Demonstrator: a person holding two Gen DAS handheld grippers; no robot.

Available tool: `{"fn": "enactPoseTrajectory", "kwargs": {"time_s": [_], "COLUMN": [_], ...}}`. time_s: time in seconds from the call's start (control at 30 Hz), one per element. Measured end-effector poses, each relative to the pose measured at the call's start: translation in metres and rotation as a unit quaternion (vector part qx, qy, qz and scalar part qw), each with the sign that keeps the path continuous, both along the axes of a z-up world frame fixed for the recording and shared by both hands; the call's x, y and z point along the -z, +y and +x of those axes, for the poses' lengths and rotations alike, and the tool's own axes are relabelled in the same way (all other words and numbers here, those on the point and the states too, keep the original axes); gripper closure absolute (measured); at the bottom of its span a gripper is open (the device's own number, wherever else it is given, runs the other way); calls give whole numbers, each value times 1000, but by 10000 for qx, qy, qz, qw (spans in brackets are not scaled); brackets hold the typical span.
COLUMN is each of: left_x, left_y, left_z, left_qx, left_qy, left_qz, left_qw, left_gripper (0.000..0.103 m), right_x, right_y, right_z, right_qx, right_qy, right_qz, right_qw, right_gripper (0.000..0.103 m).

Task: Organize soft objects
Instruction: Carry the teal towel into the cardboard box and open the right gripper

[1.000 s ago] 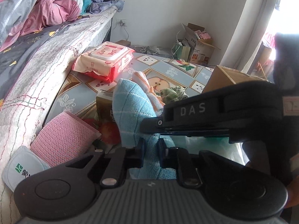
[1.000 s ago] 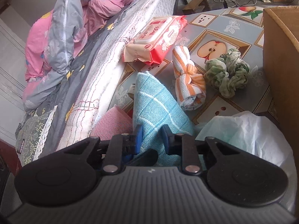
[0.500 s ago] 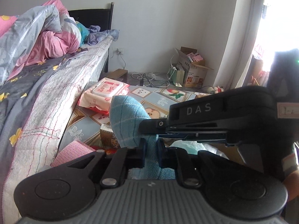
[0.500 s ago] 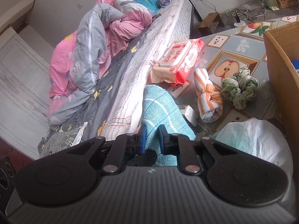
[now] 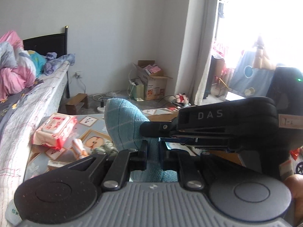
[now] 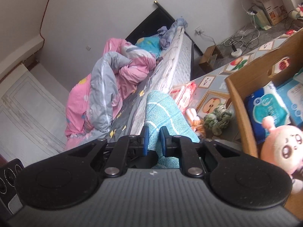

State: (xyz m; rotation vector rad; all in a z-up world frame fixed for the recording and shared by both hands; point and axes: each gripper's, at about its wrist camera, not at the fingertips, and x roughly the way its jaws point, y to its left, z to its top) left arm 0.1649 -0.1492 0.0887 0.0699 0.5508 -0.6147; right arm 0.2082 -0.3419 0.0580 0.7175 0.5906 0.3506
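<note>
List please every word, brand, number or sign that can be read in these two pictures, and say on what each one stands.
"DAS": white letters on the side of the right tool, seen from the left wrist view.
Red wet-wipes pack: has print, too blurred to read.
Blue tissue pack in the cardboard box: logo and print, too blurred to read.
Cardboard carton by the wall: printed label, too small to read.
Blue towel: no text.

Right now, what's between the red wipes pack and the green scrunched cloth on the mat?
The orange-striped rolled towel lies between the wipes pack and the green cloth, in the right wrist view.
</note>
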Motion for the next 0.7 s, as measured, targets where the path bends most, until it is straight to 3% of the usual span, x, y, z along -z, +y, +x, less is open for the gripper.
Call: {"fn": "enactPoseTrajectory", "kwargs": {"time_s": [0.2,0.4,0.53,0.63,0.7], "left_x": [20,67,96,111,116], "left_y": [-82,-155,-182,-195,-197], "left_z": [2,11,19,23,23], "left_qx": [749,1219,1370,1485,1504], "left_qy": [338,955,1307,1541,1565], "left_qz": [49,366,611,730,799], "left_qw": [9966,9873,9800,9741,9729], "left_gripper": [90,89,86,79,68], "right_x": [10,50,77,93,100], "right_y": [-87,-160,-187,-195,-196], "right_z": [-32,-47,-39,-30,-21], "right_qx": [646,1011,992,941,932], "right_qy": [164,871,1360,1628,1749], "right_qz": [-115,-379,-727,-1259,-1641], "right_qw": [9977,9903,9831,9741,9663], "right_gripper": [91,91,91,91,91]}}
